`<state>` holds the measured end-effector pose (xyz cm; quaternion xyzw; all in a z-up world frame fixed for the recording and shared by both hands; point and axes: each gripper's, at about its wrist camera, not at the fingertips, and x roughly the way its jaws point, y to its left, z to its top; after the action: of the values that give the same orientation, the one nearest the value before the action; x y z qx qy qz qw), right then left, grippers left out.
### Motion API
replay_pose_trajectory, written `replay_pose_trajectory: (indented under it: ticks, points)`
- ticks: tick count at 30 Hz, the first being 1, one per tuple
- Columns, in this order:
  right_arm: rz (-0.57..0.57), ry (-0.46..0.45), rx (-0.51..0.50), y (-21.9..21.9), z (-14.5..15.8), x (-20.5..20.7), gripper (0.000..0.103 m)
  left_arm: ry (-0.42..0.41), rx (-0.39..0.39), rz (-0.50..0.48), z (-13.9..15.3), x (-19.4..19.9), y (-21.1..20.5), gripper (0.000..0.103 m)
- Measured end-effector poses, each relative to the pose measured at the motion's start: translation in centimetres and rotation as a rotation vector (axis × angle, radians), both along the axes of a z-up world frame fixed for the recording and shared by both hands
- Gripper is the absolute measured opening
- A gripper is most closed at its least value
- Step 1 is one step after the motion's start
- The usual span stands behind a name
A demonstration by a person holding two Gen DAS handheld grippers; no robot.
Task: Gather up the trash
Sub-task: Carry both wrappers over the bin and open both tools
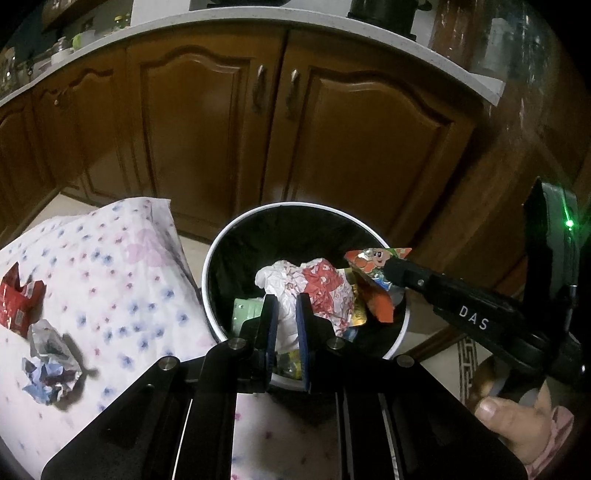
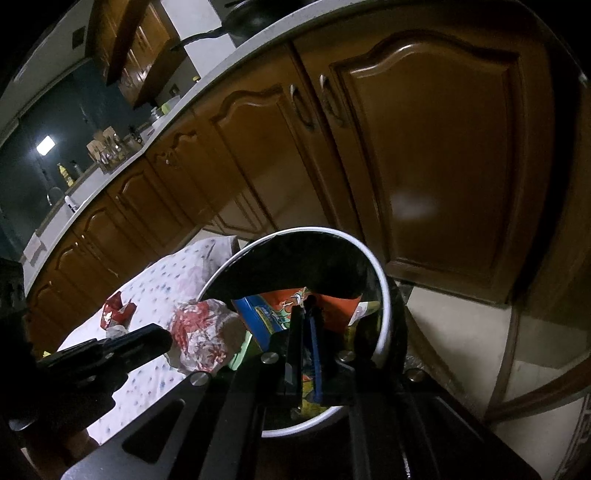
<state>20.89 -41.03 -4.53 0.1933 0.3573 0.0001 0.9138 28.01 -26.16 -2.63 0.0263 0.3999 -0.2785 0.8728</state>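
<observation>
Crumpled wrapper [image 1: 314, 291] above trash bin [image 1: 216, 258]

Background kitchen. Brown wooden cabinet doors [image 1: 207, 125] with arched raised panels run in a row beneath a pale worktop [image 1: 229, 27]; two adjoining doors carry curved metal handles [image 1: 260, 86] set side by side. A dark pot [image 1: 384, 13] stands on the worktop at upper right, and small jars [image 1: 61, 46] cluster toward its left end. In the right wrist view, the same worktop [image 2: 110, 162] recedes to a sink with a faucet [image 2: 51, 195], a yellow bottle [image 2: 63, 172] beside it, and a lit rectangular lamp [image 2: 45, 144] above. Pale floor tiles [image 2: 454, 332] lie below the cabinets. A floral-print cloth [image 1: 122, 266], white with blue and pink flowers, covers the near surface.
</observation>
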Motion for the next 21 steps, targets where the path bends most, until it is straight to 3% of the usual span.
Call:
replay_pose_trajectory:
  ticks: [2,4,5,11,15,21]
  points:
    - [0.005,0.006,0.003,0.1,-0.1,0.2,0.014,0.008,-0.005,0.003,0.0,0.0,0.2,0.018]
    - [0.000,0.006,0.011,-0.1,-0.1,0.1,0.034,0.007,-0.015,0.015,0.2,-0.1,0.5,0.031]
    - [-0.004,0.003,0.014,-0.1,0.0,-0.1,0.038,0.003,-0.019,0.021,0.3,-0.2,0.8,0.040]
    - [-0.023,-0.028,0.032,0.2,0.7,-1.4,0.053,-0.011,-0.050,0.073,0.9,-1.0,3.7,0.047]
    - [-0.013,-0.059,0.065,1.3,1.1,-2.7,0.083,0.000,-0.087,0.140,0.8,-1.8,6.8,0.057]
    - [0.031,-0.085,0.066,4.4,1.5,-4.3,0.087,0.011,-0.144,0.253,0.6,-3.7,12.7,0.060]
